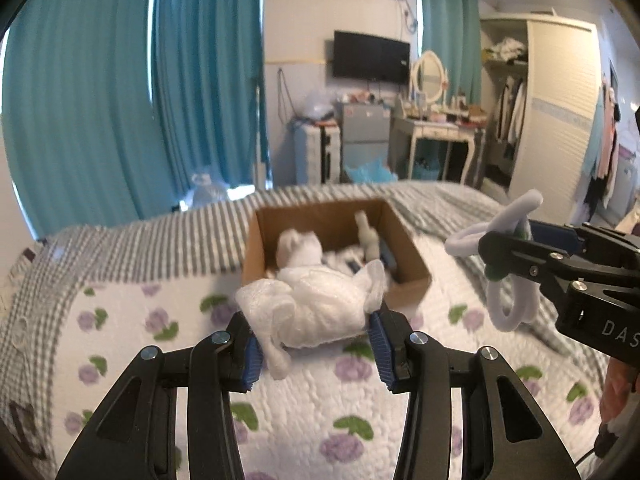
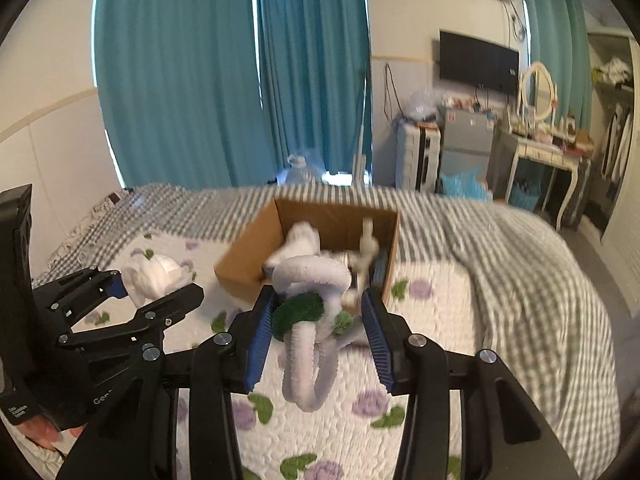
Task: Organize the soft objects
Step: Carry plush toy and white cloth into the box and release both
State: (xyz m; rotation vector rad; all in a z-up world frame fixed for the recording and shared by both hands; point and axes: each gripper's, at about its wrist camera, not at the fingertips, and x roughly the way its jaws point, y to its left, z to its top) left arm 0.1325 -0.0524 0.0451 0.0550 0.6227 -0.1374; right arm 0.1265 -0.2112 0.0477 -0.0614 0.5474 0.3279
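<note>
two grippers are each carrying a soft thing over the bed (image 1: 312,408), and both are facing the cardboard box (image 1: 404,248) sitting toward the far edge of the flowered quilt, near where the grey striped blanket (image 2: 520,280) begins. the left gripper (image 1: 314,344) is clamping a crumpled white mesh puff (image 1: 316,304) between its blue pads, jaws moderately apart because the bundle is bulky; a loose tail of the puff is drooping below the left finger. the right gripper (image 2: 316,332) is holding a twisted toy of pale fuzzy loops (image 2: 308,360) with a dark green pompom (image 2: 298,312). in its own view the jaws are standing fairly wide around the tangle, while in the left wrist view the toy (image 1: 508,280) is plainly hanging from the fingers, so it looks gripped rather than loose.

inside the box a white plush shape (image 1: 300,248), a pale bottle-like item (image 1: 368,236) and something dark blue are already lying; the blur makes finer detail unreadable.

both carried things are looking very light and compressible. the puff is likely springing back and catching on the pad ridges, so taking it through the dense middle seems safer than by the trailing tail. the looped toy is probably bendy like wire chenille, and holding it at the knot by the pompom, where strands cross, should be keeping it from swinging. neither looks fragile or slippery; the main risk is a loop or tail snagging the box's near rim.
</note>
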